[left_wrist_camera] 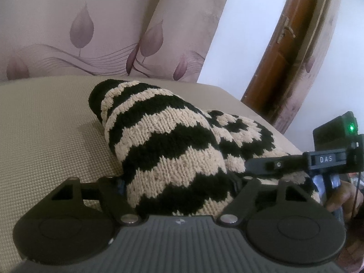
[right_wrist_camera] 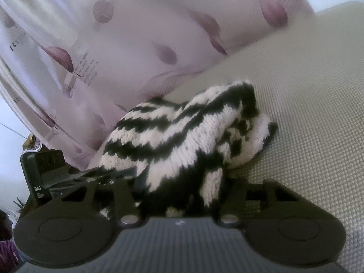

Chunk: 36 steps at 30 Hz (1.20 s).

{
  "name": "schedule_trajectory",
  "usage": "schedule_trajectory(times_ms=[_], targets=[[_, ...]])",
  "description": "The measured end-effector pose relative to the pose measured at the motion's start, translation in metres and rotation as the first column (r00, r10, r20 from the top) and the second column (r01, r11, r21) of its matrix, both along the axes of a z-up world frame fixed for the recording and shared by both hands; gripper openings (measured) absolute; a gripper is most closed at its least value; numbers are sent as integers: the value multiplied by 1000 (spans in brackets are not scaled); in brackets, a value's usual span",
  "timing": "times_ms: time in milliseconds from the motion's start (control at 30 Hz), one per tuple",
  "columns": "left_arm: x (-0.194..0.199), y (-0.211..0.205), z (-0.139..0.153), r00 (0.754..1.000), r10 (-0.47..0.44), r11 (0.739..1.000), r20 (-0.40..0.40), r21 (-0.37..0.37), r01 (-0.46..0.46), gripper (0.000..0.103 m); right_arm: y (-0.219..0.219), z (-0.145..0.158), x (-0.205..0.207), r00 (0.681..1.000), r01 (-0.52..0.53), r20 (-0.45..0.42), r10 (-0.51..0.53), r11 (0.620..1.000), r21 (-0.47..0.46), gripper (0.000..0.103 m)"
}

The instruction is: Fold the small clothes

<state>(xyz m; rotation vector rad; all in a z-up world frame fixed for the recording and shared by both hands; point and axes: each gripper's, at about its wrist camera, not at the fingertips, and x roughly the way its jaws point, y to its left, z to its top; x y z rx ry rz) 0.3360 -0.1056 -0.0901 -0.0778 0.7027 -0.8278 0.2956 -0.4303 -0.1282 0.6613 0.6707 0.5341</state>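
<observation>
Both left gripper [left_wrist_camera: 179, 182] and right gripper [right_wrist_camera: 182, 188] grasp striped knit [left_wrist_camera: 170, 141]; only left view shows wooden door frame [left_wrist_camera: 279, 52].

Knit garment [left_wrist_camera: 173, 141] lies on the cushion [left_wrist_camera: 45, 136] (curtain [left_wrist_camera: 79, 27] behind).

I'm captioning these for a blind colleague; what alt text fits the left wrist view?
A black-and-cream striped knit garment lies bunched on a beige woven surface, filling the gap between the left gripper. The right gripper reaches in from the right, with a leaf-patterned curtain behind.
</observation>
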Motion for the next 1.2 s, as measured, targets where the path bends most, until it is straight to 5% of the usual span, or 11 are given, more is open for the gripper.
schedule_trajectory(times_ms=[433,667,1200], targets=[[16,-1,-6,999,-3,1000,-47,-10,2,94,4,-4,16,999,-26,-44,27,999,22,77],[11,-2,-6,1000,-3,1000,-11,-25,3,76,11,2,10,1000,-25,-6,25,999,-31,55],[-14,3,9,998,43,999,43,27,-45,68,20,11,-24,999,48,-2,-48,996,79,48]])
